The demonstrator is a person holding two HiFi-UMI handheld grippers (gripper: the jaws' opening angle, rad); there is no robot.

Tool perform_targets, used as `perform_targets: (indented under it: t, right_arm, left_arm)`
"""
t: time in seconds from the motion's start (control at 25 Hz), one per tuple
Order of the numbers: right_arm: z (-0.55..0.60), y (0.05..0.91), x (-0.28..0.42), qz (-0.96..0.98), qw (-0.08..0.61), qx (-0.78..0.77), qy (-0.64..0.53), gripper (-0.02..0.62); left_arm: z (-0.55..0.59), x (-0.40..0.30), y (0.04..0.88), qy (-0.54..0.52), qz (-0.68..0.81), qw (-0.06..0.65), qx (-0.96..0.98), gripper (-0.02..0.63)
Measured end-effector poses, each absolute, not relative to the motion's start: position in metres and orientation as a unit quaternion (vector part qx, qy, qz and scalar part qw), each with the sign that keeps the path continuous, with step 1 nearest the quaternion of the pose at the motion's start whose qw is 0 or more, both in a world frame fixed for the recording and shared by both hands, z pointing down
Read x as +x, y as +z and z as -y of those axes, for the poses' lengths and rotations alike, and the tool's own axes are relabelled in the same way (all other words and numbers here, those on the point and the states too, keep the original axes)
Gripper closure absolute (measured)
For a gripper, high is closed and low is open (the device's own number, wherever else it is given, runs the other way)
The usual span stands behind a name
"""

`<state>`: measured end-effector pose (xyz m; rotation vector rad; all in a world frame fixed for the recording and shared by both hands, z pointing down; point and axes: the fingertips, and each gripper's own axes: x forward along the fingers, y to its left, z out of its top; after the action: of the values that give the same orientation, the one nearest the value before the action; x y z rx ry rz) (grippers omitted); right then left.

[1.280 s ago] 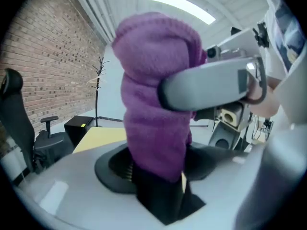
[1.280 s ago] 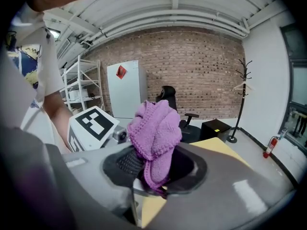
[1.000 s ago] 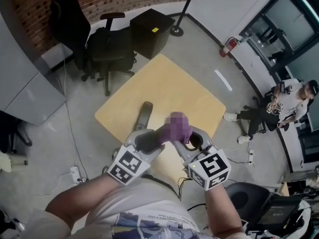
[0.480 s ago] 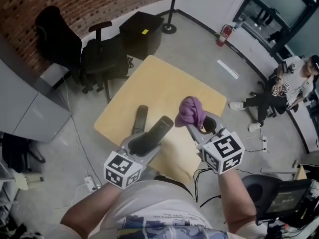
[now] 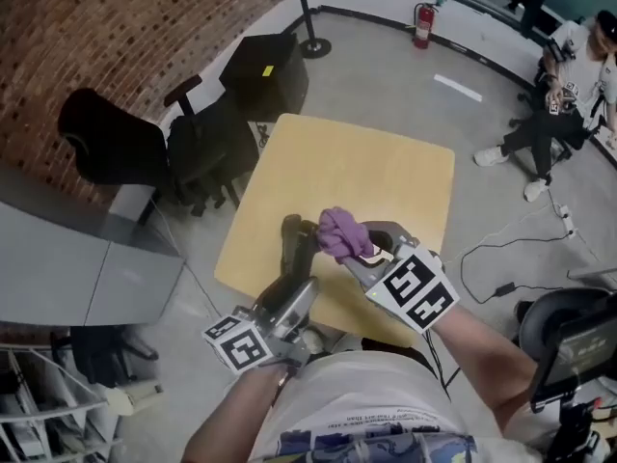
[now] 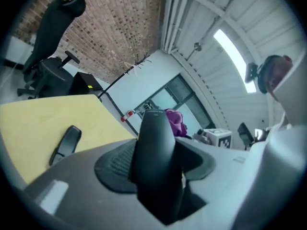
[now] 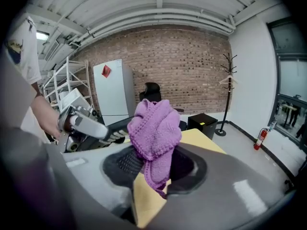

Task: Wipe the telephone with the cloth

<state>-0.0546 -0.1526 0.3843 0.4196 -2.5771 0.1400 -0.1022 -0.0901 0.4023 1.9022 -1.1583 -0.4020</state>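
Left gripper, lower centre of the head view, is clamped partway closed on the black telephone handset, which is held raised above the yellow table. Right gripper, just right of centre, is closed on the bunched purple cloth. The cloth sits just beside the handset's upper end; contact cannot be confirmed.
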Motion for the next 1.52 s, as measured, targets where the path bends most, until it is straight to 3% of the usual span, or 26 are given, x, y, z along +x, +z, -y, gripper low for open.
perform_targets:
  t: [0.44, 1.04, 1.52]
  right_arm:
    - [0.102, 0.391, -0.079, 0.958, 0.270, 0.096, 0.022, 0.472]
    - [0.042, 0.395, -0.095, 0.950, 0.309, 0.037, -0.020, 0.472]
    - [0.090, 0.379, -0.100, 0.939, 0.307, 0.149, -0.033, 0.472]
  left_arm:
    - [0.095, -0.117, 0.376, -0.334, 0.372, 0.489, 0.714, 0.351]
    - [0.090, -0.139, 0.358, -0.405, 0.298, 0.511, 0.697, 0.351]
    - [0.070, -0.136, 0.358, -0.395, 0.262, 0.526, 0.706, 0.351]
